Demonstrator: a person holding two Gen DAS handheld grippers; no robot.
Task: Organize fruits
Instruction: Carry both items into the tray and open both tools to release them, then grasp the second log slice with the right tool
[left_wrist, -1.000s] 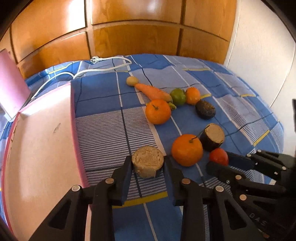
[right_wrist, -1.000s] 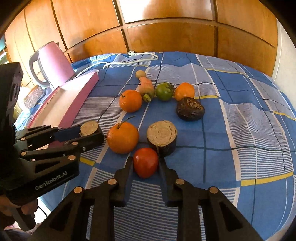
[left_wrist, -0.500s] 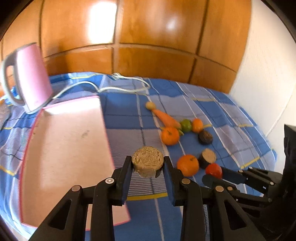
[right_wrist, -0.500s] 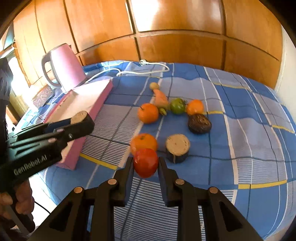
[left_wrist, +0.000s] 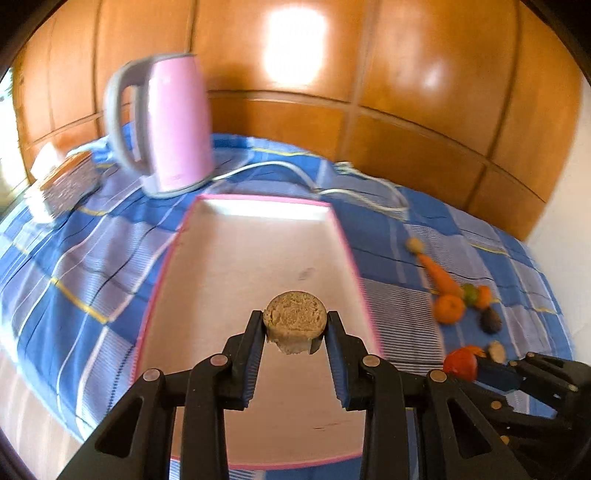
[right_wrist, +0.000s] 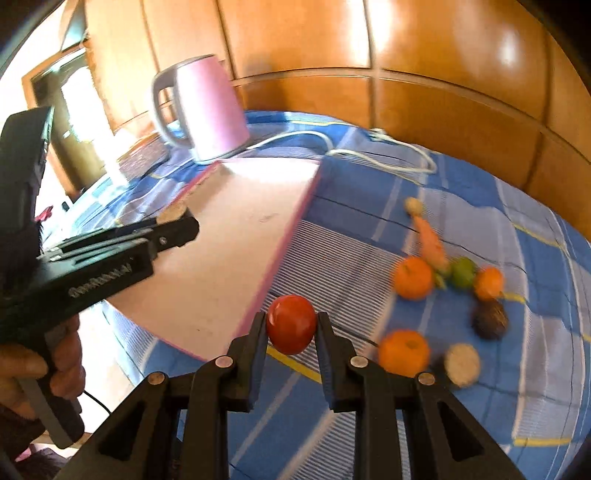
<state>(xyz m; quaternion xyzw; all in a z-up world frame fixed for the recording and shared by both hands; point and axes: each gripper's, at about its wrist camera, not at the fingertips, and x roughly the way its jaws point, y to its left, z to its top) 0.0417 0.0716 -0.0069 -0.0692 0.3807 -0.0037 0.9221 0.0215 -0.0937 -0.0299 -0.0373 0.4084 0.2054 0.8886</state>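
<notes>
fruit has left the bedspread: left gripper now pinches the cut brown fruit half above the pink tray, lifted from beside it, while right gripper clamps the red tomato near the tray's edge; both look ready to set down

Right gripper clamped a red tomato. Pink tray sat just ahead-left; oranges lay to its right.

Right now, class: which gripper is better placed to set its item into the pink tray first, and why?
Left. The left gripper holds the cut half fruit above the pink tray; the right gripper with the tomato hangs outside its edge.
</notes>
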